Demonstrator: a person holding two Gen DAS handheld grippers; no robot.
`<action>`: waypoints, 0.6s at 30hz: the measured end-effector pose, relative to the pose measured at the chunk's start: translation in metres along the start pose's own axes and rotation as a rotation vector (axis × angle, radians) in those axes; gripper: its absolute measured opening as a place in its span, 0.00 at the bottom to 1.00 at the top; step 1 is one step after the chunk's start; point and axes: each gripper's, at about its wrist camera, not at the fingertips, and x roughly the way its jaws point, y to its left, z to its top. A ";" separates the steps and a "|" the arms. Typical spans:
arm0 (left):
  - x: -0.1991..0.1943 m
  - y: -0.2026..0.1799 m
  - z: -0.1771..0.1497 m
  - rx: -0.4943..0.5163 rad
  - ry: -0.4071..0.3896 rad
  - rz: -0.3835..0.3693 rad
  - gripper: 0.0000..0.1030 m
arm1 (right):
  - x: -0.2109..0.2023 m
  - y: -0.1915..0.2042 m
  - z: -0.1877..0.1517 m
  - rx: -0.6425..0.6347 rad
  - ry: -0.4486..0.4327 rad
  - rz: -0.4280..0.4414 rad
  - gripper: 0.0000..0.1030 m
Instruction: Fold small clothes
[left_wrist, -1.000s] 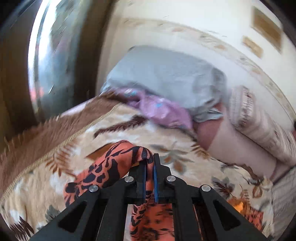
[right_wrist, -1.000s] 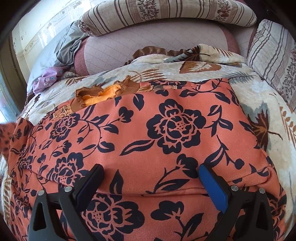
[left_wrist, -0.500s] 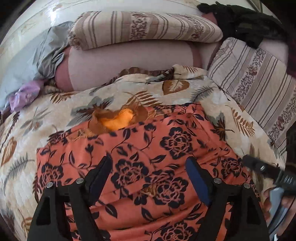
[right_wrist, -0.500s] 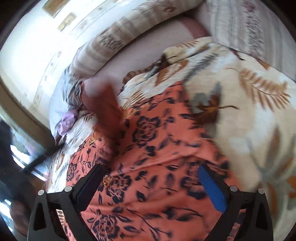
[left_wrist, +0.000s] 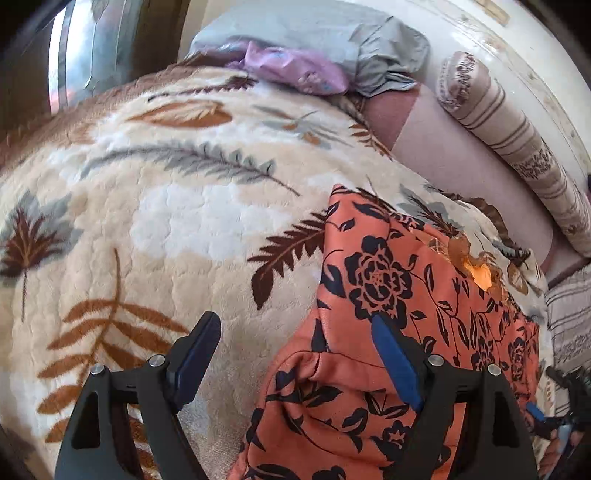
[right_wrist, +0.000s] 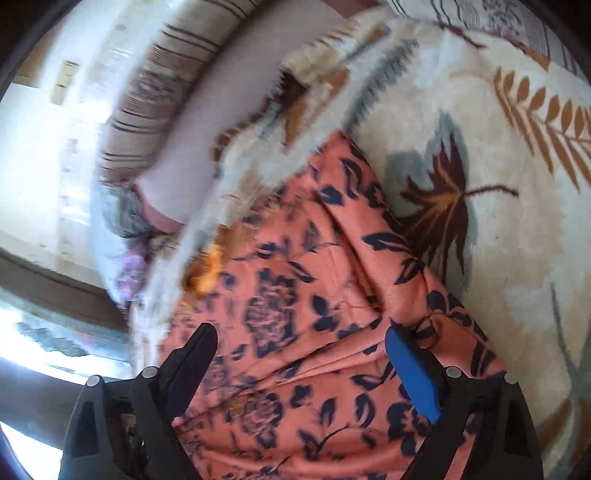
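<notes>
An orange garment with dark flower print lies folded on a cream leaf-patterned blanket. Its orange neck opening shows at the far edge. My left gripper is open and empty, hovering over the garment's left edge; one finger is over the blanket, the other over the cloth. My right gripper is open and empty above the same garment, which fills the lower middle of the blurred right wrist view. The right gripper also shows in the left wrist view at the far right edge.
A striped bolster pillow and a mauve cushion lie along the wall behind the blanket. A grey cloth and a lilac cloth are heaped at the far corner. A window is at left.
The left gripper, shut on the cloth a second ago, has opened and swung left over the garment's edge. The right gripper has stayed open and has tilted; its view is blurred by motion.
</notes>
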 end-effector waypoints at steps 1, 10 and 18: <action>0.004 0.002 0.001 -0.017 0.022 -0.008 0.82 | 0.004 0.003 0.001 -0.004 -0.006 -0.025 0.87; -0.015 0.001 0.008 -0.002 -0.077 -0.034 0.82 | -0.023 0.080 -0.009 -0.345 -0.162 -0.341 0.06; 0.031 -0.044 -0.017 0.334 0.085 0.123 0.84 | -0.001 0.038 -0.020 -0.327 -0.081 -0.396 0.35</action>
